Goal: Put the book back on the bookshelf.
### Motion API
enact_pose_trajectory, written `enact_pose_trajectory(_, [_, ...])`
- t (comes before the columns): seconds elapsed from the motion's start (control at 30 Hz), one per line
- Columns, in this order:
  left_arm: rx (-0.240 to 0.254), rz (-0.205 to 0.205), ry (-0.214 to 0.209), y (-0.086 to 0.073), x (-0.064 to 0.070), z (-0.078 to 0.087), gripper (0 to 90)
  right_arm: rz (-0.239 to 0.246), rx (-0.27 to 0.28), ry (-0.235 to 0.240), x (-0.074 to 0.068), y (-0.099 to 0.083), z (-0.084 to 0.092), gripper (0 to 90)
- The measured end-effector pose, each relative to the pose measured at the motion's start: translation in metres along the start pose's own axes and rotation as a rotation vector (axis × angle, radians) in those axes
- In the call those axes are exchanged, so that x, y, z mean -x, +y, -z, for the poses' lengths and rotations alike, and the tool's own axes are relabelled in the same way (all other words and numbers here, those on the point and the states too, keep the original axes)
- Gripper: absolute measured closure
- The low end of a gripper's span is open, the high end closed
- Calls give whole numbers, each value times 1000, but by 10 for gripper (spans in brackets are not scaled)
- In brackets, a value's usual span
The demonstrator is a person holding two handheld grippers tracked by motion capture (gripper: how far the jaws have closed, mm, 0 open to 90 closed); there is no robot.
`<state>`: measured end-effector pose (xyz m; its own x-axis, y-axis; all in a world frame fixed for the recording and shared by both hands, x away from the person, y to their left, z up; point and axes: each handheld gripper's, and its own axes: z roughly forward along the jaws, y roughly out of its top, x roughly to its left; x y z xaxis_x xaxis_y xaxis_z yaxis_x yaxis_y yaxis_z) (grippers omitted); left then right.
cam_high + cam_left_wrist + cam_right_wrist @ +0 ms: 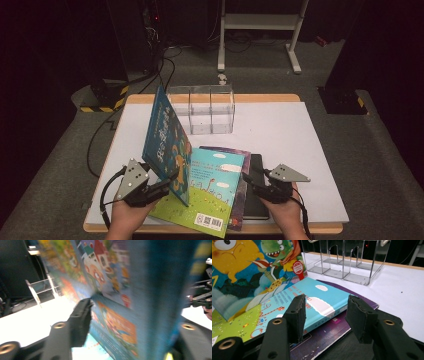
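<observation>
A blue picture book (167,137) stands on edge, tilted left, over a stack of flat books. My left gripper (167,186) holds its lower edge. In the left gripper view the book (112,290) fills the gap between the jaws: one pad (83,315) lies against the cover and the other jaw is partly hidden behind it. The stack has a green and blue book (210,190) on top, then a purple book (240,210) and a black book (256,200). My right gripper (252,187) hovers open at the stack's right side, and between its pads (327,305) there is nothing.
A clear acrylic divider box (202,107) stands at the back of the white table (290,140), behind the books. A white frame stands on the floor beyond (260,22). Cables run along the floor at the left.
</observation>
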<state>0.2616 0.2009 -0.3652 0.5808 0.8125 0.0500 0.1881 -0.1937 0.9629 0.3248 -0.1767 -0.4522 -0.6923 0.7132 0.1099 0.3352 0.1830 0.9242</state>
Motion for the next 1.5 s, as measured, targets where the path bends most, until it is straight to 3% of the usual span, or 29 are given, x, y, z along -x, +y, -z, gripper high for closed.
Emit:
enact_pose_trajectory(0.13, [4,21,19,-4,-5,5,552,-8,4,0,0,0,1,494])
enact_pose_trajectory(0.37, [37,108,76,-18,-26,17,758,-22,-4,-2,1,-1,0,494])
enact_pose_trajectory(0.43, [47,104,98,-22,-31,20,800,-26,-4,-3,1,-1,0,495])
enact_pose_trajectory(0.73, [71,101,87,-27,-41,21,792,-40,-5,-4,2,-2,1,496])
enact_pose_trajectory(0.83, [96,89,73,-19,-42,18,767,-42,-8,-3,2,-3,0,495])
enact_pose_trajectory(1.03, [106,53,91,3,-42,7,760,-44,-5,-1,2,-2,1,493])
enact_pose_trajectory(1.23, [108,35,100,9,-44,1,798,-53,-1,0,4,-3,3,493])
enact_pose_trajectory(1.5, [123,82,106,20,-61,-5,825,-69,5,8,5,-3,4,496])
